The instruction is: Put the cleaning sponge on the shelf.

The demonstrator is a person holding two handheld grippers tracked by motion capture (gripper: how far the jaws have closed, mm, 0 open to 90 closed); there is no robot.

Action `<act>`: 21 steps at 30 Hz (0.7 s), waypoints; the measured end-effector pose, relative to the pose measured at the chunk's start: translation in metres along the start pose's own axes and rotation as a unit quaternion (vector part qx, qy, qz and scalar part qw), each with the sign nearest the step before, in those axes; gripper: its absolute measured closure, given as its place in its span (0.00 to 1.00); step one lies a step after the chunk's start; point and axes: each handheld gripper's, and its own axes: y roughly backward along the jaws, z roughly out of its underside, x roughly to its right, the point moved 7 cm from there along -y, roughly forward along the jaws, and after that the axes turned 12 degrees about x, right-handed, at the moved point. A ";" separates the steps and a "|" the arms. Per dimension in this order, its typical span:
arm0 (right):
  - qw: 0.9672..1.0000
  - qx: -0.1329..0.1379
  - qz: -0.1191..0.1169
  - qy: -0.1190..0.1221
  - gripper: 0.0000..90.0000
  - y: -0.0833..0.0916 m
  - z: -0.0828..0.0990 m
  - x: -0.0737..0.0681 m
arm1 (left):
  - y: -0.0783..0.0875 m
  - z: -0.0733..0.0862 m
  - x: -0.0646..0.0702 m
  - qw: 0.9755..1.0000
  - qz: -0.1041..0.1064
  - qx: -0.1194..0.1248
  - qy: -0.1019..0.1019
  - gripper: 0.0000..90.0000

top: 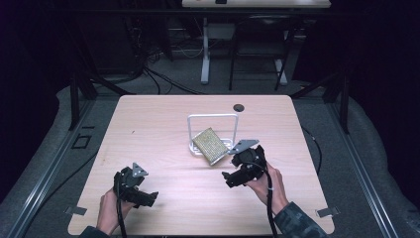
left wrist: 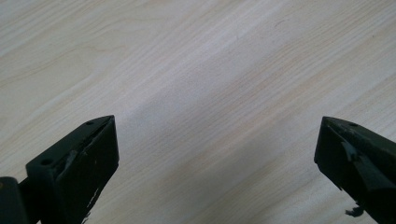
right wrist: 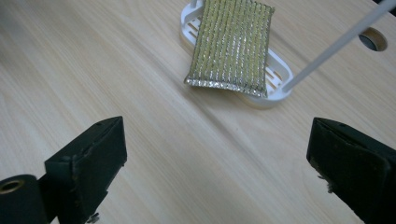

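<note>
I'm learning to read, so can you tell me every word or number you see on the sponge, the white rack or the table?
There are none to read. The sponge shows a glittery woven pattern, no letters. The white rack is plain, and the table shows bare wood grain. Nothing on the right gripper carries a label either.

We see a light wood-grain table (top: 163, 129) with rounded corners and 1 dark cable hole (top: 238, 107) near its far edge. A white rack (top: 198, 147) stands directly on it near the middle, with a gold sponge (top: 210, 145) resting across its base.
</note>
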 end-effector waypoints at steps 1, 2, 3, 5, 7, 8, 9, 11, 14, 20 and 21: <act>1.000 0.002 0.001 -0.002 0.05 0.004 0.002 0.001 | 0.000 0.000 0.000 1.000 0.001 0.000 -0.001 0.00; 1.000 0.000 0.003 -0.006 0.05 0.008 0.005 0.002 | -0.001 0.000 0.000 1.000 0.001 0.000 -0.002 0.00; 1.000 0.001 0.006 -0.008 0.05 0.012 0.008 0.004 | -0.001 0.001 0.000 1.000 0.001 -0.002 -0.003 0.00; 1.000 0.001 0.011 -0.011 0.05 0.020 0.015 0.008 | -0.001 0.002 0.000 1.000 0.005 -0.004 -0.002 0.00; 1.000 -0.003 0.016 -0.013 0.05 0.028 0.023 0.012 | -0.001 0.002 0.001 1.000 0.007 -0.006 -0.003 0.00; 1.000 -0.006 0.020 -0.014 0.05 0.031 0.026 0.015 | -0.002 0.003 0.002 1.000 0.008 -0.008 -0.002 0.00; 1.000 -0.008 0.021 -0.014 0.05 0.034 0.028 0.016 | -0.003 0.003 0.002 1.000 0.007 -0.009 -0.007 0.00; 0.999 -0.012 0.029 -0.017 0.05 0.042 0.035 0.021 | -0.004 0.003 0.003 1.000 0.009 -0.011 -0.009 0.00; 0.999 -0.013 0.037 -0.028 0.05 0.054 0.044 0.029 | -0.006 0.004 0.004 1.000 0.010 -0.013 -0.012 0.00; 0.997 -0.009 0.054 -0.052 0.04 0.072 0.067 0.042 | -0.004 -0.001 0.007 0.999 0.020 0.001 -0.029 0.00; 0.997 -0.009 0.053 -0.059 0.04 0.074 0.072 0.044 | -0.005 -0.001 0.008 0.999 0.023 0.004 -0.029 0.00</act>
